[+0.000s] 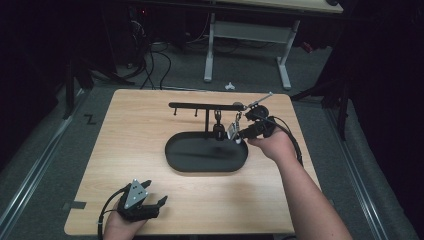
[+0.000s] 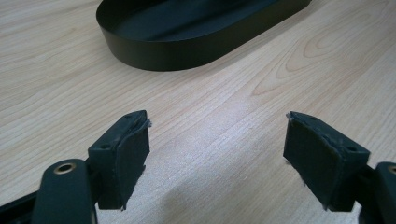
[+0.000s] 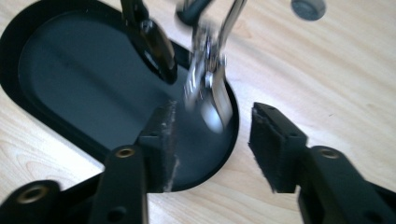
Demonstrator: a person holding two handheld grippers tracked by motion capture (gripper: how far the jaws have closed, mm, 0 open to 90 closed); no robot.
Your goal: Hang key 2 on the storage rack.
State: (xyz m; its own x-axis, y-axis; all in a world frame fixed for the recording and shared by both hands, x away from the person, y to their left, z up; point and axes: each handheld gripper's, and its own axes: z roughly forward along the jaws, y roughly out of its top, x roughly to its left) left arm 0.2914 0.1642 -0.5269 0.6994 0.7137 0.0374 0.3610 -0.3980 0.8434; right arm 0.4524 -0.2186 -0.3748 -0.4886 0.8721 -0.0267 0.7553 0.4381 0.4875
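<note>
A black oval tray (image 1: pixel 172 162) lies mid-table, and a black rack bar (image 1: pixel 200 105) with hooks stands over its far edge. A dark piece (image 1: pixel 218 129) and a shiny metal piece (image 1: pixel 233 131) hang from the bar. My right gripper (image 1: pixel 245 132) is at the tray's right end, open. In the right gripper view the metal piece (image 3: pixel 210 84), blurred, hangs just ahead of the right gripper (image 3: pixel 212 135), not between the pads, with the dark piece (image 3: pixel 156 46) to its left above the tray (image 3: pixel 70 79). My left gripper (image 1: pixel 156 192) rests near the table's front left, open with nothing in it.
The wooden table (image 1: pixel 135 130) has bare wood left of and in front of the tray. In the left gripper view the tray's wall (image 2: pixel 163 56) lies ahead of the left gripper (image 2: pixel 217 140). A small grey disc (image 3: pixel 308 8) sits on the wood beyond the tray. A desk frame (image 1: pixel 250 35) stands behind the table.
</note>
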